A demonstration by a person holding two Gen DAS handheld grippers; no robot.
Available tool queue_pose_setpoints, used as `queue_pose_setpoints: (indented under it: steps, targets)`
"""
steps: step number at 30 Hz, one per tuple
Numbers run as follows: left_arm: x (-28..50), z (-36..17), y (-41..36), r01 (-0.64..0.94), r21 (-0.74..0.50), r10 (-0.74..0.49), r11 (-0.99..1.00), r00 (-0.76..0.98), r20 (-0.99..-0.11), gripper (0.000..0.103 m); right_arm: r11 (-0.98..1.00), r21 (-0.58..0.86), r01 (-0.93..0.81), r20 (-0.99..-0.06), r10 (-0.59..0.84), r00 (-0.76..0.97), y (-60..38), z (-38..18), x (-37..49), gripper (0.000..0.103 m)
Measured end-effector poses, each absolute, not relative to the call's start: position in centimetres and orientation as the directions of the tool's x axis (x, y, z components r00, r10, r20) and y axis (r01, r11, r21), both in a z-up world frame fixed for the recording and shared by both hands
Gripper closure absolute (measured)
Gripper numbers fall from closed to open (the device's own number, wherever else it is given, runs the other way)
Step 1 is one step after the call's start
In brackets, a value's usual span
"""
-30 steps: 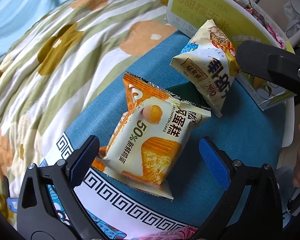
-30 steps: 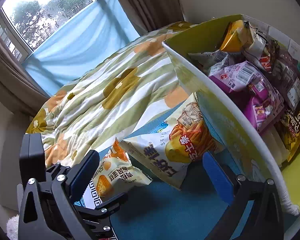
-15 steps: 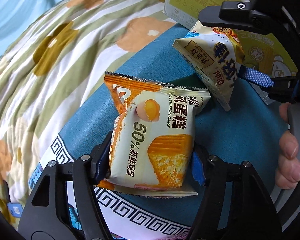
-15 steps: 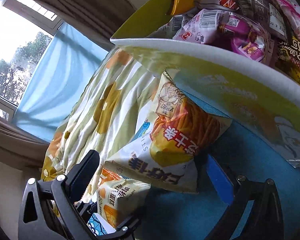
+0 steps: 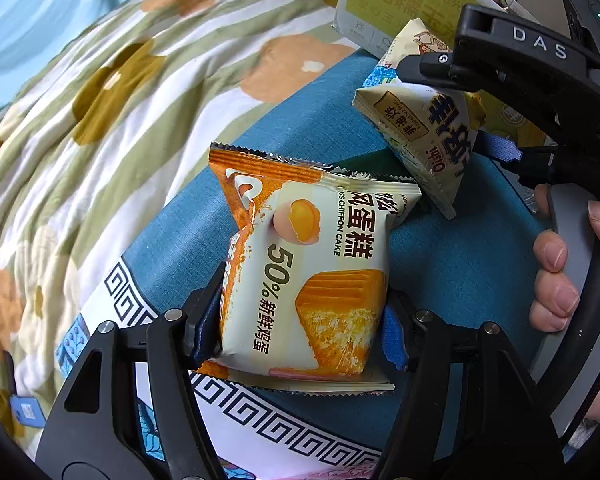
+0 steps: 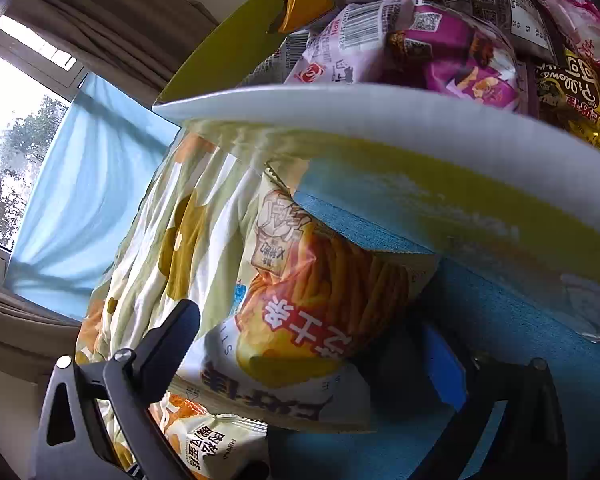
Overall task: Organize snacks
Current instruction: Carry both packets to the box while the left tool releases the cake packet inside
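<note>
Nearest me, my left gripper (image 5: 300, 336) is closing, pads pressed on both sides of the chiffon cake packet (image 5: 312, 280) on the blue mat (image 5: 460, 272). Beyond it, my right gripper (image 6: 312, 364) straddles the potato stick bag (image 6: 300, 320), jaws wide but closing, not yet gripping. Farther back stands the full snack box (image 6: 340, 98). Pickup is under way; next I judge both packets must lift over its rim.

Bed w/ striped quilt (image 5: 100, 92) in green, white & orange blotches, pale blue curtain (image 6: 80, 184) over a bright window (image 6: 4, 120) w/ trees outside, brown drapes (image 6: 112, 12) alongside, daylight coming in.
</note>
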State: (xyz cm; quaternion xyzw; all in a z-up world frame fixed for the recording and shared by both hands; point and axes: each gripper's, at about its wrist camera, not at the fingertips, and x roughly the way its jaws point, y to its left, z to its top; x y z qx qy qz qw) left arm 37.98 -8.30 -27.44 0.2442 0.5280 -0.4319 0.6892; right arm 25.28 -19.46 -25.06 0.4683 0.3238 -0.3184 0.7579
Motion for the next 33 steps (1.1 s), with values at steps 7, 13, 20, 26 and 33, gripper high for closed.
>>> queue_pose_setpoints:
  steps: [7, 13, 20, 26, 33]
  targets:
    - [37.6, -26.5, -8.0, 0.843, -0.121, -0.349, 0.524, 0.083, -0.933, 0.042, 0.438, 0.488, 0.755, -0.794, -0.135, 0.592, -19.2, -25.0, 24.2, 0.039]
    - [36.8, -25.4, -7.8, 0.835, -0.112, -0.351, 0.538, 0.101, -0.931, 0.042, 0.473, 0.496, 0.728, -0.785, -0.113, 0.609, -19.0, -24.5, 23.2, 0.049]
    - [35.9, -24.0, -7.3, 0.812, -0.105, -0.352, 0.575, 0.129, -0.927, 0.043, 0.494, 0.522, 0.695, -0.768, -0.083, 0.635, -19.1, -23.8, 22.4, 0.054]
    - [34.8, -22.1, -6.7, 0.787, -0.096, -0.353, 0.609, 0.161, -0.922, 0.043, 0.529, 0.535, 0.658, -0.749, -0.063, 0.66, -18.8, -22.3, 21.4, 0.055]
    - [33.1, -18.2, -6.0, 0.758, -0.07, -0.37, 0.649, 0.233, -0.9, 0.043, 0.563, 0.574, 0.594, -0.702, -0.033, 0.711, -19.3, -19.5, 20.0, 0.055]
